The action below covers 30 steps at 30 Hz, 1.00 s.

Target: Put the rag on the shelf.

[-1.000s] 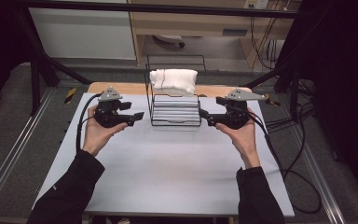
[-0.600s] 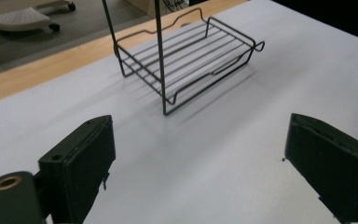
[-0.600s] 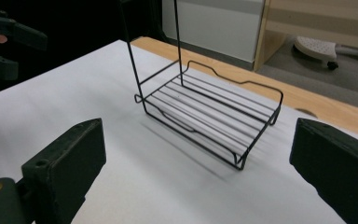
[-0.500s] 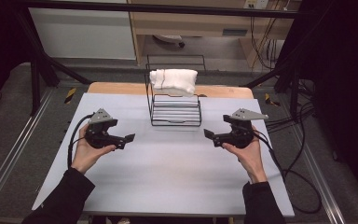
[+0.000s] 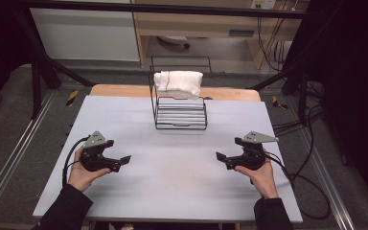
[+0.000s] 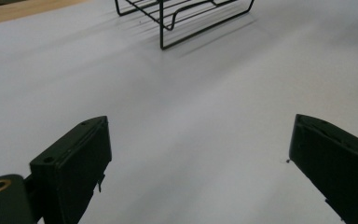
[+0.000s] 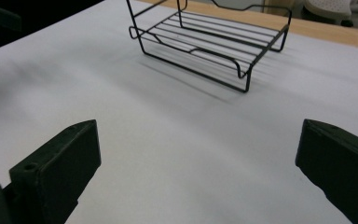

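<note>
Both hands rest at the worktop's [image 5: 172, 191] near corners, left gripper [image 5: 117, 162] and right gripper [image 5: 226, 158] jaws spread empty, the towel [image 5: 178, 83] draped on the rack [image 5: 180, 112] at twelve o'clock, apparently finished.

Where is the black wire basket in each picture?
High view: the wire basket stands at the far middle of the table, a white cloth draped over its back rail.
Left gripper view: its front corner sits at the top, middle.
Right gripper view: it sits at the top, centre.
Shared landmark: the wooden table edge behind it.
</note>
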Each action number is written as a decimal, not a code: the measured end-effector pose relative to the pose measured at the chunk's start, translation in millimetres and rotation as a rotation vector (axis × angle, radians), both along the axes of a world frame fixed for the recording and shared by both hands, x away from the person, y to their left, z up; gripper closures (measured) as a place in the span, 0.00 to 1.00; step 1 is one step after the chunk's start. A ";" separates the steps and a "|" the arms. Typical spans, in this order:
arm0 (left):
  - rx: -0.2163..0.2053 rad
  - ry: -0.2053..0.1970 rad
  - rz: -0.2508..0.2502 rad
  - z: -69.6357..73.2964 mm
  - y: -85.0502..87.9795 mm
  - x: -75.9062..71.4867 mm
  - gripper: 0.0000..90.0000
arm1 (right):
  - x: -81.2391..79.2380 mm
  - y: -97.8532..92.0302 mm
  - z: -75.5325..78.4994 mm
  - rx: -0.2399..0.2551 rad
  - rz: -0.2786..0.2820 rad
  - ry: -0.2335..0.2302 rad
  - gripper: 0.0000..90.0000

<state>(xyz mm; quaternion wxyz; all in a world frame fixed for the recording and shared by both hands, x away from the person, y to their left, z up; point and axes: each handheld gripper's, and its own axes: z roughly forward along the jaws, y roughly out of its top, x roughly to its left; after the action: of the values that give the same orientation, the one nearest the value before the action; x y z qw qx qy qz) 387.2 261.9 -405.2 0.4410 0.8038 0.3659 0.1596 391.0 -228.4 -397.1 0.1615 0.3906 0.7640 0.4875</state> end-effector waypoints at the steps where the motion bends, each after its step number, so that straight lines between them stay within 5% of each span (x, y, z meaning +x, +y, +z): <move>1: 0.000 -0.001 0.001 -2.4 2.3 -1.8 0.06 | -2.1 -2.0 -3.2 0.004 0.002 0.009 0.01; 13: 0.017 0.019 0.012 -22.2 19.1 -13.4 0.06 | -20.5 -29.1 -36.9 -0.017 0.008 0.061 0.01; 30: 0.010 0.027 0.028 -31.4 29.1 -20.2 0.07 | -30.8 -46.2 -49.0 0.004 -0.020 0.090 0.01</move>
<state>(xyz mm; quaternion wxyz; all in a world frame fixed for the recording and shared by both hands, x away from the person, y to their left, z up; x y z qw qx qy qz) 367.0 291.0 -436.7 0.4299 0.8028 0.3822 0.1568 360.2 -274.5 -446.1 0.1309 0.4201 0.7656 0.4693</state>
